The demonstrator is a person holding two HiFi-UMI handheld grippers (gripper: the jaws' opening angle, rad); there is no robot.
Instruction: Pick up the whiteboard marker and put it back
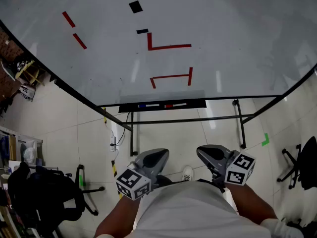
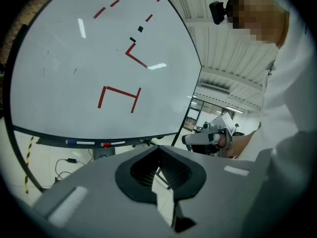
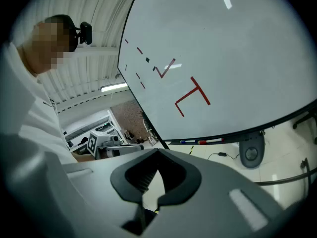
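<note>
Squarely ahead stands the whiteboard [image 1: 99, 48], filling most of the head view. It carries red tape marks and two small black squares. Its black stand [image 1: 237, 118] rests on the pale tiled floor.

Below it, the person's white-clad torso [image 1: 188, 209] takes up the bottom of the head view. A black chair [image 1: 44, 195] sits at the left and another chair [image 1: 302, 167] at the right edge.

The left gripper [image 1: 154, 157] and the right gripper [image 1: 212, 154] are both held low, close to the torso and well apart from the board. Each gripper view shows its own jaws pressed together at the tips with nothing between them, and only floor shows through the gap behind the pads. The left gripper view looks up at the board and catches the right gripper just beside it. The right gripper view catches the left one in the same way.

The black tray [image 1: 198, 103] runs along the board's lower edge. Two markers lie end to end in it. The blue marker [image 1: 147, 105] is on the left and the red marker [image 1: 173, 104] is on the right, neither touched by a gripper. A small green tape mark [image 1: 265, 140] lies on the floor right of the stand.
</note>
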